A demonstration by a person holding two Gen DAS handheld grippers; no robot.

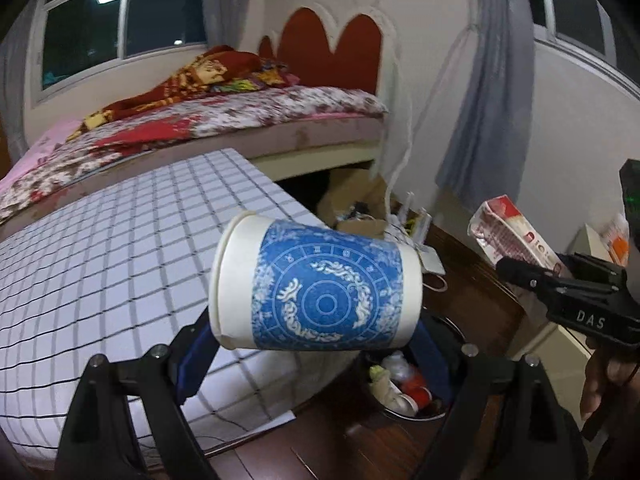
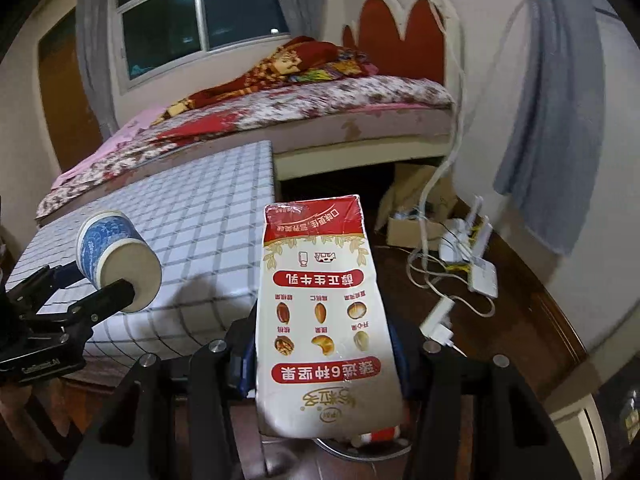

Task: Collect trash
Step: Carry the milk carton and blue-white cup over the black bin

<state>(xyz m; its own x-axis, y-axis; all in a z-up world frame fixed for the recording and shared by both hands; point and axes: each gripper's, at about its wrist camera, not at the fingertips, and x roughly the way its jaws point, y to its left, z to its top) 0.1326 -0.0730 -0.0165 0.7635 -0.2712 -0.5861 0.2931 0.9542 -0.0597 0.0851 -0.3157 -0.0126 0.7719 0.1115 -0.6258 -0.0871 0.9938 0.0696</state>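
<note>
Dim bedroom light falls on a bed (image 1: 224,120) against the far wall and a desk (image 1: 120,248) under a checked cloth, with dark wooden floor beyond the desk's right edge. On that floor, just past the desk's near right corner, sits a bin (image 1: 404,392) already holding scraps.

Both tools are loaded. The left gripper (image 1: 316,344) pinches a paper cup (image 1: 320,284) with a blue pattern, held sideways by its wall, hanging over the desk's right edge and above the bin. The right gripper (image 2: 324,368) pinches a milk carton (image 2: 324,312) near its lower end, upside down by its print, also off the desk, with the bin's rim (image 2: 352,454) showing just under it.

The likely next step is dropping both into the bin, and several things could spoil it. The cup is light and lying on its side; let go off-centre, it may clip the rim and roll across the floor. The carton is tall and gripped low, so it could tip as the fingers part and land outside. The two tools are near each other, and releasing together risks one knocking the other. Cables and chargers (image 2: 460,264) lie on the floor nearby, where a stray carton might lodge.
</note>
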